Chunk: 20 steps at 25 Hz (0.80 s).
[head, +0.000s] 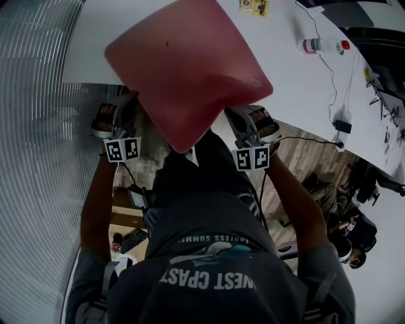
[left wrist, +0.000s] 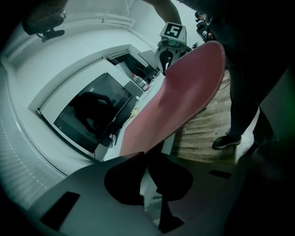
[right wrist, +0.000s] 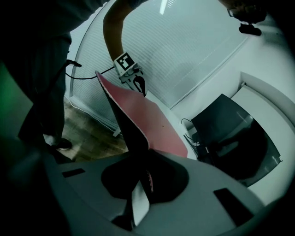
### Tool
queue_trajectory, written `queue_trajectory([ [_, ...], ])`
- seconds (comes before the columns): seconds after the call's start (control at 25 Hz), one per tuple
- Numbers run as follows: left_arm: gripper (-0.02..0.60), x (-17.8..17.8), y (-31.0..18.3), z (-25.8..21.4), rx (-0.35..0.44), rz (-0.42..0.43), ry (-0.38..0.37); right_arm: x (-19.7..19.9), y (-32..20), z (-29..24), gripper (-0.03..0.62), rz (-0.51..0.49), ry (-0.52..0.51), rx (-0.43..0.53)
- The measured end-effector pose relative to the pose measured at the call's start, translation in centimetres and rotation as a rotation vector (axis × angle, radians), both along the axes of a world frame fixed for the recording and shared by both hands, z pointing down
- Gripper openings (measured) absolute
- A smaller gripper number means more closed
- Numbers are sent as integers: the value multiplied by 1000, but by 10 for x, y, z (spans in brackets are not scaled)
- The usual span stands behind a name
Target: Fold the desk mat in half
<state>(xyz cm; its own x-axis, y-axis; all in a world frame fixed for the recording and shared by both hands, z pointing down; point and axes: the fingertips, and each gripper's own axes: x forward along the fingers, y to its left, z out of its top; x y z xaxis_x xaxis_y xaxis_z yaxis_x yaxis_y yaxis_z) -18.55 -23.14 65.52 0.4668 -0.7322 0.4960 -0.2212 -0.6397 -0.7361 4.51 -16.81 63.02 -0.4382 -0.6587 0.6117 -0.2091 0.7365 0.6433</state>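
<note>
A pink desk mat [head: 190, 69] lies on the white table [head: 297, 82], its near edge raised and reaching past the table's front edge. My left gripper [head: 131, 101] is shut on the mat's near left edge. My right gripper [head: 235, 115] is shut on its near right edge. In the left gripper view the mat [left wrist: 184, 97] runs from my left gripper [left wrist: 150, 159] up to the right gripper [left wrist: 167, 57]. In the right gripper view the mat [right wrist: 156, 126] shows a dark underside and a stitched edge pinched in my right gripper [right wrist: 145, 173], with the left gripper [right wrist: 136, 84] at its far end.
A plastic bottle [head: 324, 45] lies on the table's right part, beside a thin cable [head: 333, 85] that leads to an adapter [head: 343, 126]. A yellow packet [head: 254, 6] sits at the far edge. A dark monitor [right wrist: 230, 133] stands behind the mat. Wooden floor [head: 304, 164] lies below.
</note>
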Motion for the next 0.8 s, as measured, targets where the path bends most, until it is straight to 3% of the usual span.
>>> queue_trajectory([
  [0.44, 35, 8, -27, -42, -37, -11, 79, 13, -55, -32, 41, 148, -113, 29],
  [0.8, 32, 9, -60, -55, -139, -92, 140, 33, -99, -45, 40, 262, -186, 44],
])
